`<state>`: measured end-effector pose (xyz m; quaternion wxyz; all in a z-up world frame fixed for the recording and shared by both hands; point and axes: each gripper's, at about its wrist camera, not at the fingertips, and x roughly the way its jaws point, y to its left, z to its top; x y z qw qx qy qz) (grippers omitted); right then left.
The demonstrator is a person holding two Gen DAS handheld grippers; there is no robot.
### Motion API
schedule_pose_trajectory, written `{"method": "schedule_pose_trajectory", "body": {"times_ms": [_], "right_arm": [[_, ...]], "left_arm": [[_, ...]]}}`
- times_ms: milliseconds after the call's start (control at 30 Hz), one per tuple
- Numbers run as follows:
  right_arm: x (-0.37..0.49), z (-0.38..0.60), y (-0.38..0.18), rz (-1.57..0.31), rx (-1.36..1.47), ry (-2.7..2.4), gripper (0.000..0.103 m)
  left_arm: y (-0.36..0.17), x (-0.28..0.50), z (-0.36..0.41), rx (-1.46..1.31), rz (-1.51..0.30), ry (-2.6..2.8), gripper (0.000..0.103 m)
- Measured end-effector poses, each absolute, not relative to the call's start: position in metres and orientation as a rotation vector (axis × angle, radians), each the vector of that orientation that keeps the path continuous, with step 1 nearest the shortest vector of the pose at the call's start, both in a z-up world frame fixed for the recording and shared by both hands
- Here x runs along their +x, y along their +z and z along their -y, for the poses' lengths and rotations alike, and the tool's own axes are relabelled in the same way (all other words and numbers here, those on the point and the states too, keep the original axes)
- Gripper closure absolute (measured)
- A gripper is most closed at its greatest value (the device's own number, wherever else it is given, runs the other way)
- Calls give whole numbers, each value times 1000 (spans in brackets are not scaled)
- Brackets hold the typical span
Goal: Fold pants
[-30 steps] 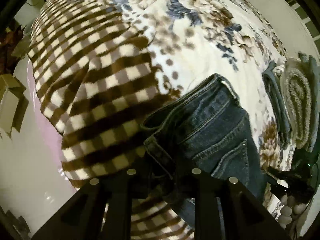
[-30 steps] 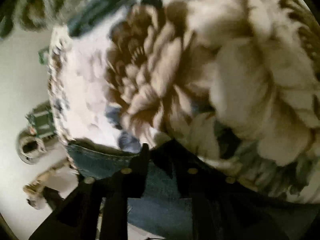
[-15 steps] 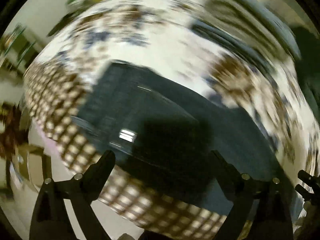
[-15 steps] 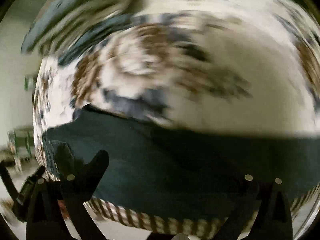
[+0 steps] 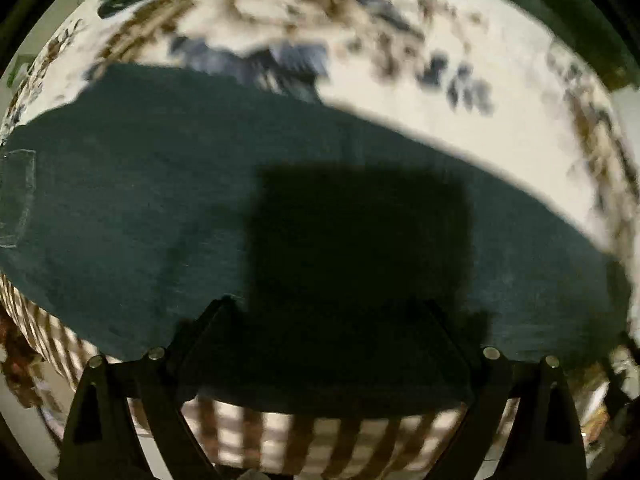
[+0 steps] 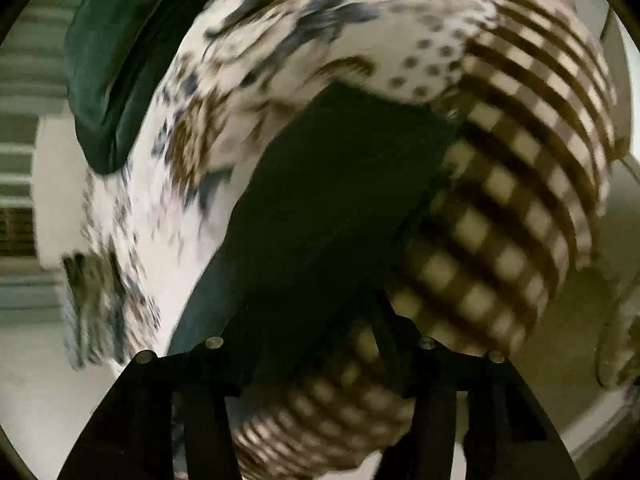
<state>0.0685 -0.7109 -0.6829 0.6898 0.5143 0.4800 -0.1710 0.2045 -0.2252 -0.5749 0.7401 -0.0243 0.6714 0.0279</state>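
Across the bed's patterned blanket [image 5: 460, 128], the pants [image 5: 160, 208] are seen spread as a long dark denim band, running from 9 o'clock to 3 o'clock in the left wrist view. A stitched pocket outline is visible at the 9 o'clock edge. The left gripper [image 5: 324, 336] is held over the band's near edge, its fingers [image 5: 200, 328] set wide apart with nothing clasped between them; a squarish shadow is cast on the denim just ahead. Brown-and-cream check is shown at 6 o'clock, floral print from 11 to 2 o'clock.

In the right wrist view, blurred by motion, the pants [image 6: 332, 184] are seen slanting from 7 o'clock toward 1 o'clock. The right gripper [image 6: 316, 356] is likewise spread, empty, its fingers [image 6: 390, 336] over denim and check [image 6: 500, 200]. A dark green cloth [image 6: 108, 64] lies at 10 o'clock.
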Motion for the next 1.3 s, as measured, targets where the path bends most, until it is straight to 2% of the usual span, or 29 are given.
{"method": "schedule_pose_trajectory", "body": {"times_ms": [133, 267, 400, 433, 467, 533, 700, 1000, 1133, 1300], "right_arm": [[65, 739, -719, -995, 1281, -306, 46], [69, 746, -734, -844, 1399, -174, 45], [84, 744, -752, -825, 1410, -142, 45], [87, 743, -754, -821, 1409, -143, 48], [89, 742, -752, -820, 1400, -155, 67], [89, 739, -745, -843, 1360, -181, 95], [89, 729, -686, -834, 1245, -193, 95], [132, 622, -545, -849, 918, -103, 96], [163, 548, -509, -884, 788, -52, 96], [194, 452, -500, -943, 695, 35, 96]], "left_arm": [[-583, 204, 229, -33, -1439, 94, 0], [-587, 205, 229, -37, -1431, 106, 0], [-591, 203, 228, -43, -1393, 107, 0], [-595, 196, 224, -47, -1382, 106, 0], [-596, 194, 224, -48, -1380, 104, 0], [-595, 194, 223, -50, -1395, 93, 0], [-575, 196, 218, 4, -1413, 158, 0], [-495, 183, 179, -6, -1253, 188, 0], [-481, 182, 144, -89, -1236, 191, 0], [-474, 179, 97, -109, -1212, 220, 0]]}}
